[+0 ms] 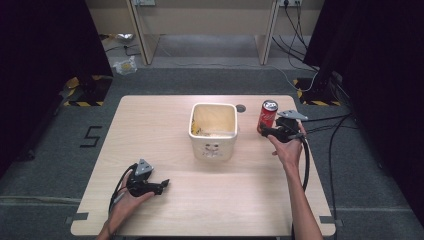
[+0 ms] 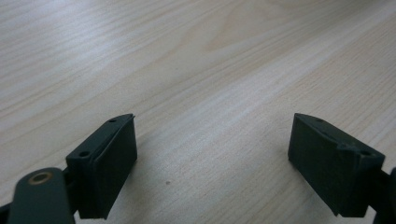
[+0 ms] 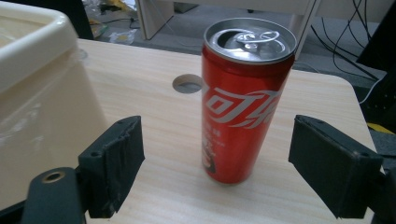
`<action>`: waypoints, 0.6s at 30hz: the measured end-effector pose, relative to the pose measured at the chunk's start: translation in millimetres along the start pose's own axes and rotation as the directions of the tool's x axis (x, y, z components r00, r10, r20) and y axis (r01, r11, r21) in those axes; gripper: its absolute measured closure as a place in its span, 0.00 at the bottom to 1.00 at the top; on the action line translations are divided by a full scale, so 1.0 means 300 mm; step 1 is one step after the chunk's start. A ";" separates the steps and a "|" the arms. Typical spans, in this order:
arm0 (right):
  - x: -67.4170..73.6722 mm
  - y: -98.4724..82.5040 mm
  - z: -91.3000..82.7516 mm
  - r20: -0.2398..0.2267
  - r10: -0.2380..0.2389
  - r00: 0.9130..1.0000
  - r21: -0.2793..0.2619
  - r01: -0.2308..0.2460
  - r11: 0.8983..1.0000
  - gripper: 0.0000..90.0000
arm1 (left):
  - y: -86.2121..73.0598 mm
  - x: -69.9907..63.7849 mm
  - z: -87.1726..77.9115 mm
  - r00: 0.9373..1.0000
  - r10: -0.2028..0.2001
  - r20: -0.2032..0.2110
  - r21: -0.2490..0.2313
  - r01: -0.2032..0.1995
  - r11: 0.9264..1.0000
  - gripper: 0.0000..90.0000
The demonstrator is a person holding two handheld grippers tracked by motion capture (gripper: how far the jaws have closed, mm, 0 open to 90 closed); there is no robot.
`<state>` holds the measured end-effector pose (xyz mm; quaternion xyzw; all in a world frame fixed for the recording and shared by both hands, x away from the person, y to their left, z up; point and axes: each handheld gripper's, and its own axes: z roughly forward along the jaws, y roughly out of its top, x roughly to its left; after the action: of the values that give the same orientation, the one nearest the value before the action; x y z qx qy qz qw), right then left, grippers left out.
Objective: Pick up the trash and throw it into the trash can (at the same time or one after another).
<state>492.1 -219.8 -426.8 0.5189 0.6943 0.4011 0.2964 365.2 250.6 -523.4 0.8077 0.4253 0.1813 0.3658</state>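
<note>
Red soda can [image 3: 243,100] stands upright at about 2 o'clock on the table [image 1: 210,210], just right of the cream bin [image 1: 213,131] and near the small round hole [image 3: 187,84] in the tabletop. Right gripper [image 3: 215,170] sits right at the can, fingers spread wide with the can ahead between them, not touching. Left gripper [image 2: 212,163] is down at 7 o'clock, fingers spread too, just bare wood between them.

You held the left gripper [image 2: 212,158] low over the table [image 2: 196,60]. Its two black jaws stood wide apart, one at each bottom corner, and nothing sat between them. Under them you saw bare, light wood with long pale lines. One tiny dark speck [image 2: 167,182] lay between the jaws.
</note>
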 end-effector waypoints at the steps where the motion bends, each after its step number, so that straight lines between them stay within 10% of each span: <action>1: -0.008 -0.002 0.020 0.012 -0.002 1.000 -0.004 0.002 1.000 0.20 | 0.000 0.000 0.000 1.000 0.000 0.000 0.000 0.000 1.000 0.16; 18: -0.046 -0.044 0.140 0.022 0.032 0.999 0.008 -0.032 0.999 0.20 | 0.000 0.000 0.000 1.000 0.000 0.000 0.000 0.000 1.000 0.16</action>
<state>524.3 -224.3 -459.4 0.5356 0.6842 0.3972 0.2953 365.2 250.6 -523.4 0.8077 0.4253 0.1811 0.3659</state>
